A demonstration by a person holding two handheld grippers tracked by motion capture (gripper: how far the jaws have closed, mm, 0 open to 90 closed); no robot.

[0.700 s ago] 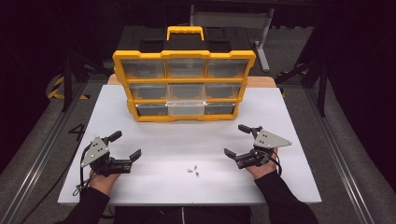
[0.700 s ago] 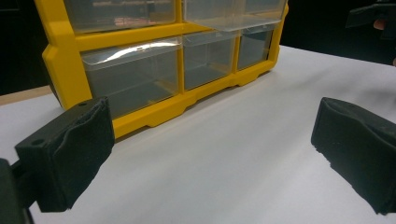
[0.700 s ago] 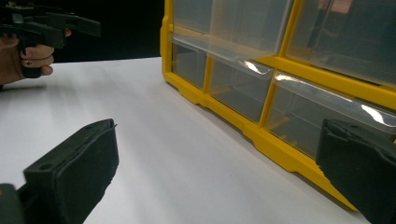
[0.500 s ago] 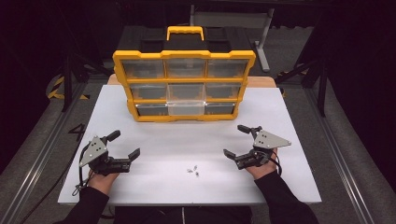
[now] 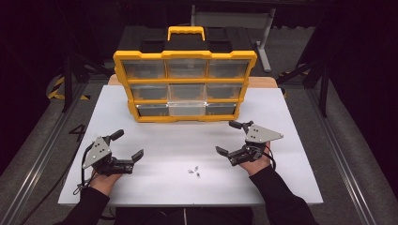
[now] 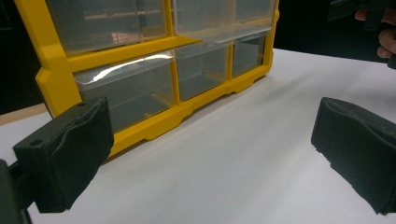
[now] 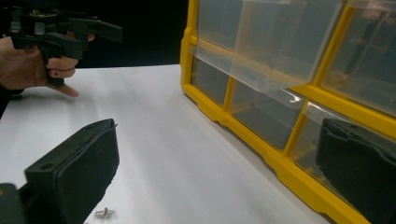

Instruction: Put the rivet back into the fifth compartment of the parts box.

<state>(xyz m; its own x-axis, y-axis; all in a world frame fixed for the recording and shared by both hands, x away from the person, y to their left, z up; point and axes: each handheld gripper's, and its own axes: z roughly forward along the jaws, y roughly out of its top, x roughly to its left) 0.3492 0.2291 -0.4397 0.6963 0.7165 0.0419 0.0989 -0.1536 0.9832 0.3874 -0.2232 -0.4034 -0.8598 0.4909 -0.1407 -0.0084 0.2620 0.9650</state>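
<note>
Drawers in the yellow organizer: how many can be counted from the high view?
9, in three rows of three in the yellow organizer: top row, middle row, bottom row. The bottom middle drawer sticks out slightly. None looks hidden.

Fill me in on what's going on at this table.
A person holds the left gripper and the right gripper, both open and empty, low over the white table. A few small screws lie loose between them. Behind stands a yellow drawer organizer; its bottom middle drawer sticks out slightly. Nothing is grasped yet.
</note>
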